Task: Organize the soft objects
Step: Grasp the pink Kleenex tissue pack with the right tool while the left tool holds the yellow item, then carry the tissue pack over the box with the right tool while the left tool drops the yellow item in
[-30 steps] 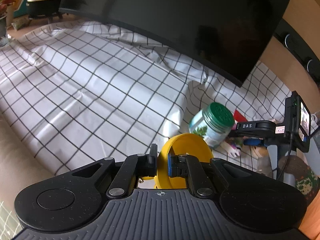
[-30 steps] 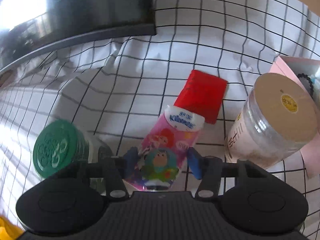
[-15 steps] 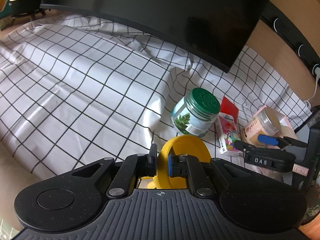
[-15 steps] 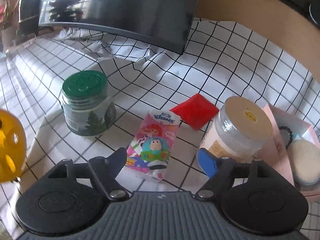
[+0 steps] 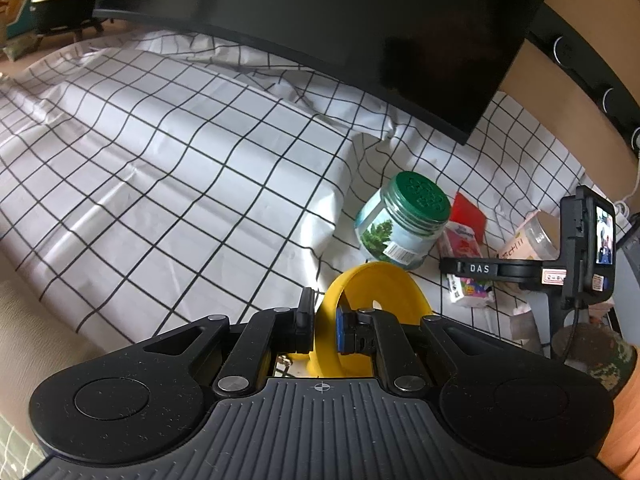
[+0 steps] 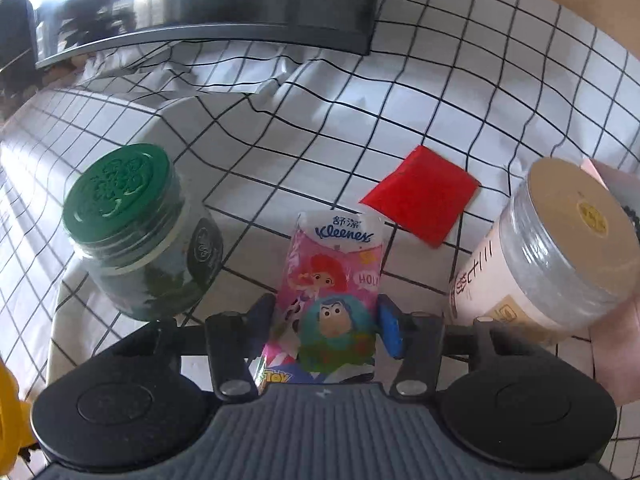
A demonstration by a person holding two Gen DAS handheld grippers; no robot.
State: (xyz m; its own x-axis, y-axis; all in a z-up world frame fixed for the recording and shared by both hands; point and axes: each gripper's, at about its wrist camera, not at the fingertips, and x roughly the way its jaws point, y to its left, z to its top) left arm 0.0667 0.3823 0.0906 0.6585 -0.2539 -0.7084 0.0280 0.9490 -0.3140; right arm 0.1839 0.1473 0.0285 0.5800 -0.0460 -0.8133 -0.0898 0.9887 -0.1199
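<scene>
Pinching a glossy rectangular tissue pack (image 6: 332, 292), right tongs (image 6: 326, 320) closing.

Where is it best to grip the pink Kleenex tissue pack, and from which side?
Probably across its narrow width at the near end, from above: the pink Kleenex tissue pack lies flat, its long sides free. The right gripper, jaws just closing, already straddles it.

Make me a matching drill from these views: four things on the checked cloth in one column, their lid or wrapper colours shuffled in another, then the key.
Things:
1. glass jar
2. tissue pack
3. flat packet
4. plastic tub

Colours:
A. plain red
B. tan lid
C. green lid
D. pink, with cartoon figures

Pairs: 1-C, 2-D, 3-A, 4-B
</scene>
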